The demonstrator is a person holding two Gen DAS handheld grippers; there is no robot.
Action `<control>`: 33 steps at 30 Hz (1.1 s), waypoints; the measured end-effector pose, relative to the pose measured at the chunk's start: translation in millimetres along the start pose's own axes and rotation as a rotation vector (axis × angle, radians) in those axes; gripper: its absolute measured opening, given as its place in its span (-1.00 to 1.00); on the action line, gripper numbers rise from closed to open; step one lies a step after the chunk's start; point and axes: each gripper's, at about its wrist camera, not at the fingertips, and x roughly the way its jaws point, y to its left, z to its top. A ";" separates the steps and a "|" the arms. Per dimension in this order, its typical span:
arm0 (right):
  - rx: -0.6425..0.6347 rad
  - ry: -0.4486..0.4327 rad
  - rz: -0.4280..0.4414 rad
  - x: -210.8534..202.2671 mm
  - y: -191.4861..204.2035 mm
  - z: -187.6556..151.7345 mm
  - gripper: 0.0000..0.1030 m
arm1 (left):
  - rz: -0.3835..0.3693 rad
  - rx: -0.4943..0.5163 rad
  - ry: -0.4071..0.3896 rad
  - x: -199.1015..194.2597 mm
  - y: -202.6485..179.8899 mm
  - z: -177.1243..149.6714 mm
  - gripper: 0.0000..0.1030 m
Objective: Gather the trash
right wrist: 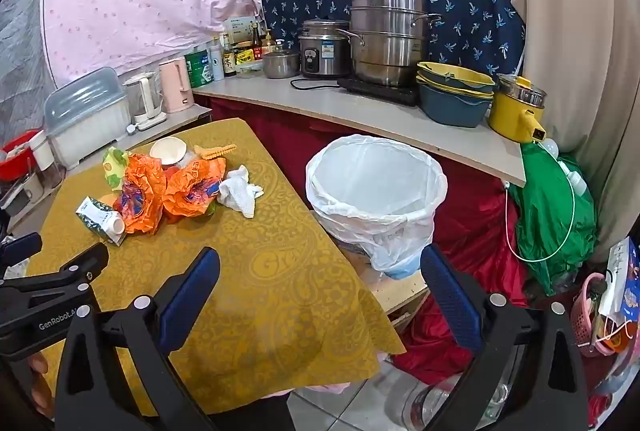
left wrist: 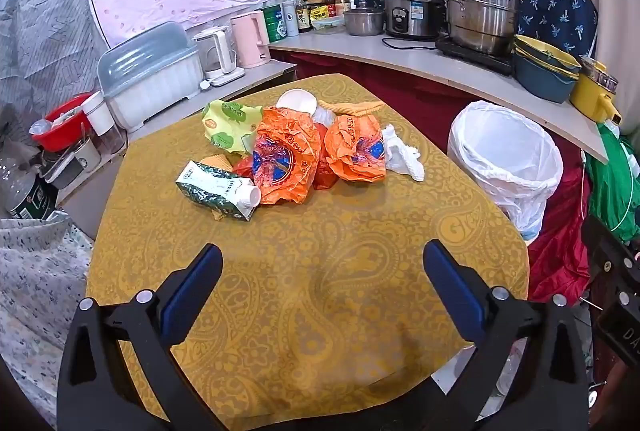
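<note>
A pile of trash lies on the far half of the yellow-clothed table (left wrist: 320,291): a green-white carton (left wrist: 218,191) on its side, two crumpled orange bags (left wrist: 286,159) (left wrist: 354,149), a green wrapper (left wrist: 230,123), a white tissue (left wrist: 404,155), a white cup (left wrist: 298,101) and a wafer (left wrist: 352,108). The same pile shows in the right wrist view: carton (right wrist: 100,219), orange bags (right wrist: 142,193), tissue (right wrist: 240,193). A bin with a white liner (left wrist: 504,159) (right wrist: 376,187) stands right of the table. My left gripper (left wrist: 322,267) is open and empty, short of the pile. My right gripper (right wrist: 320,271) is open and empty over the table's right edge.
A counter (right wrist: 360,119) behind holds steel pots (right wrist: 386,39), a rice cooker (right wrist: 324,47), stacked basins (right wrist: 454,91), kettles and bottles. A dish box (left wrist: 150,75) stands at left. Red and green cloths (right wrist: 552,215) hang right of the bin. My left gripper's body (right wrist: 44,295) shows at left.
</note>
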 end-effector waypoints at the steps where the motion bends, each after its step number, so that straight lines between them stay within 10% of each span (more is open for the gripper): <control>1: -0.001 0.007 0.000 0.3 -0.2 -0.1 0.87 | -0.002 -0.001 -0.002 -0.2 0.1 -0.3 0.86; 33: -0.018 -0.004 0.001 -8.8 3.0 4.1 0.87 | -0.003 -0.016 -0.026 -15.3 4.2 2.3 0.86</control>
